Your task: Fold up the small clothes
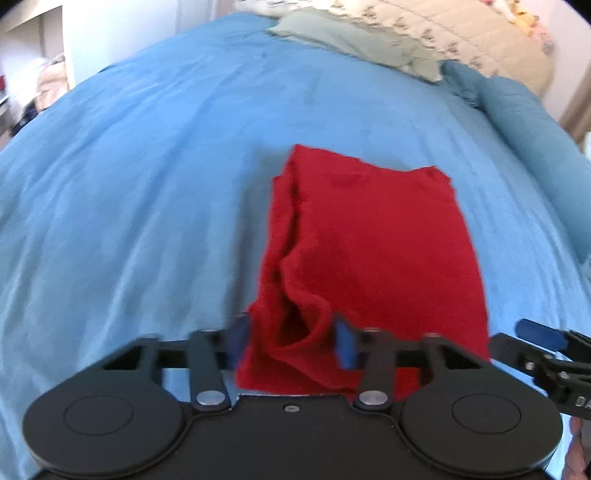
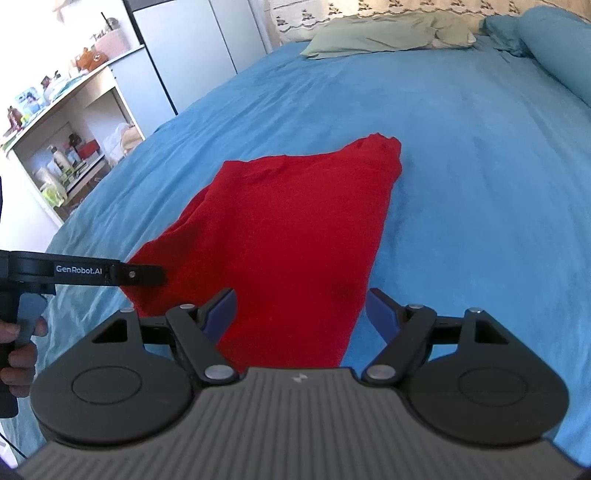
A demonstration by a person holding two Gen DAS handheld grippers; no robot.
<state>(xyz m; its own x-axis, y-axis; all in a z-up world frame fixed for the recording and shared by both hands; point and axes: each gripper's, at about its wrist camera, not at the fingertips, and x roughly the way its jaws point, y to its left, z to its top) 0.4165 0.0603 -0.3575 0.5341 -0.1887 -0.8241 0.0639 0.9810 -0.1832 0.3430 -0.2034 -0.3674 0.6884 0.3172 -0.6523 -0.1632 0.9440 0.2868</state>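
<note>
A red garment (image 1: 369, 251) lies folded into a long strip on the blue bedspread (image 1: 147, 184); it also shows in the right wrist view (image 2: 288, 229). My left gripper (image 1: 291, 339) is open, its blue pads either side of the garment's near left edge, where layers bunch up. My right gripper (image 2: 301, 314) is open over the garment's near right end. The left gripper shows in the right wrist view (image 2: 140, 275) at the garment's left edge. The right gripper's fingers (image 1: 539, 338) show at the right of the left wrist view.
A pale green pillow (image 2: 388, 33) and a quilted floral cover (image 1: 461, 33) lie at the bed's far end. A blue bolster (image 1: 535, 122) runs along the right side. Shelves with clutter (image 2: 62, 147) and a white cabinet (image 2: 192, 48) stand left of the bed.
</note>
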